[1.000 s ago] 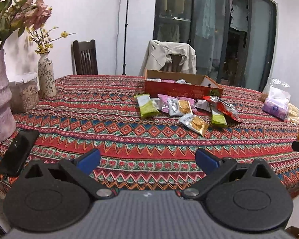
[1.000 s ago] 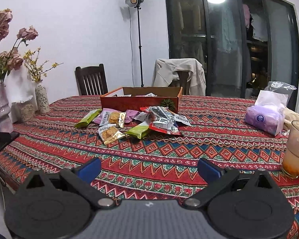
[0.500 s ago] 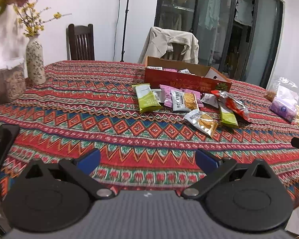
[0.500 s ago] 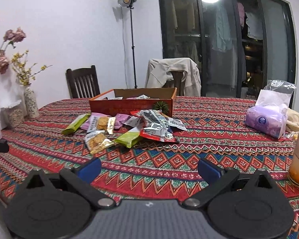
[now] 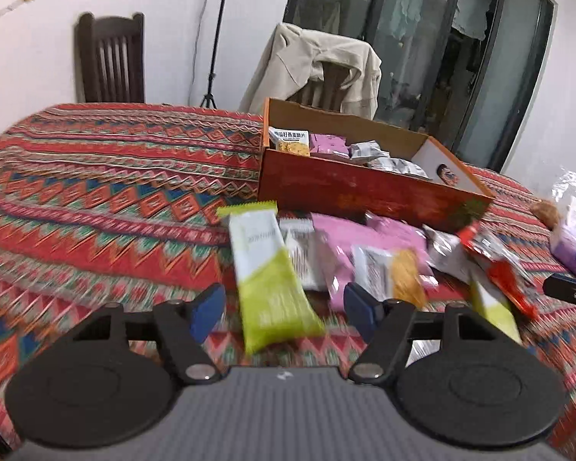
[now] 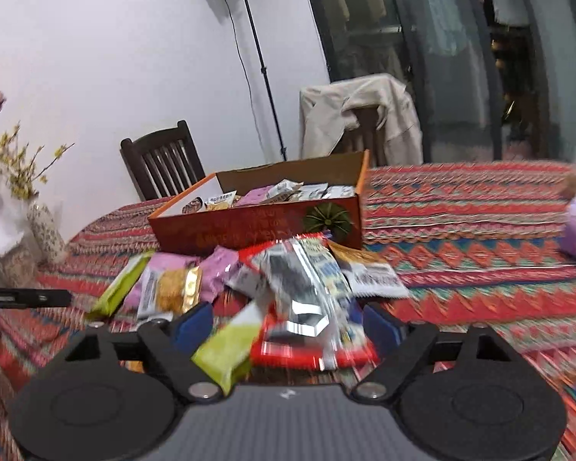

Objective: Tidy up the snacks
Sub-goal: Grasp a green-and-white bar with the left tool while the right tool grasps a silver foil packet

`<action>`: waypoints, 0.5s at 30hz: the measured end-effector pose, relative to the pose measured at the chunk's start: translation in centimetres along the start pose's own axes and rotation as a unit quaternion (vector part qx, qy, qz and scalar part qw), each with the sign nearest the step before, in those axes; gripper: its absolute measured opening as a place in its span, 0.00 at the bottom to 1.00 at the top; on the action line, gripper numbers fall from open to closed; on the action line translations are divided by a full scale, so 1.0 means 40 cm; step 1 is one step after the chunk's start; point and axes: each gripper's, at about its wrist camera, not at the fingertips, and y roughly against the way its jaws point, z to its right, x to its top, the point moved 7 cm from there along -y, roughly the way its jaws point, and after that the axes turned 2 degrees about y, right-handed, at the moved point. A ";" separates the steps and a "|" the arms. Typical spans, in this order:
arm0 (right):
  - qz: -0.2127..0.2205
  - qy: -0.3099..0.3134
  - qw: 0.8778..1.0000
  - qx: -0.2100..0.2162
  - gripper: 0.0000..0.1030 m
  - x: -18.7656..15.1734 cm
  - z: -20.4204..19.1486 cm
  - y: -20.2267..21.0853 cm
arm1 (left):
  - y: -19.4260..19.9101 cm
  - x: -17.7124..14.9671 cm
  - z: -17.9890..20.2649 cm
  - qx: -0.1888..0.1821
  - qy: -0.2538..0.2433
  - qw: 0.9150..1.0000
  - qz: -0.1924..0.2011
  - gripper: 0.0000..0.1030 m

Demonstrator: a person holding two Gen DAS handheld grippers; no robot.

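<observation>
On the tabletop (image 5: 96, 176), covered by a red zigzag-patterned cloth, a heap of loose snack packets lies just in front of an open orange cardboard box (image 5: 349, 188) that already contains several packets. The left gripper (image 5: 282, 307) has its jaws closing, not yet clenched, with the lower end of a green-and-white packet (image 5: 267, 276) between them and neither pad pressing it. The right gripper (image 6: 286, 326) also has its jaws closing but released, framing a silvery foil packet (image 6: 299, 292) on a red packet (image 6: 311, 349), with a green packet (image 6: 226, 349) just beside its left pad. Pink packets (image 5: 341, 242) lie mid-heap. A jacket-draped chair (image 5: 326, 65) stands behind the box.
</observation>
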 end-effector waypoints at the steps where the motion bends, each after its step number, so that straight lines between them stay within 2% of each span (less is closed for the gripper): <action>1: -0.004 -0.007 1.000 0.006 0.76 0.011 0.007 -0.037 | -0.030 0.005 -0.006 0.004 0.001 1.000 -0.005 0.65; 5: -0.018 -0.003 1.000 -0.012 0.68 0.023 0.020 -0.144 | -0.111 0.003 -0.020 -0.002 0.006 1.000 -0.013 0.63; 11: -0.007 -0.001 1.000 -0.019 0.57 0.017 0.038 -0.172 | -0.134 -0.004 -0.046 0.001 0.005 1.000 0.008 0.63; 13: -0.005 -0.013 1.000 -0.015 0.50 0.016 0.053 -0.169 | -0.133 -0.005 -0.040 -0.012 0.004 1.000 0.010 0.54; 14: -0.003 -0.021 1.000 -0.014 0.49 0.019 0.061 -0.169 | -0.137 -0.005 -0.037 -0.012 -0.002 1.000 0.012 0.43; 15: -0.001 -0.028 1.000 -0.012 0.48 0.017 0.065 -0.167 | -0.138 -0.008 -0.033 -0.009 -0.009 1.000 0.015 0.40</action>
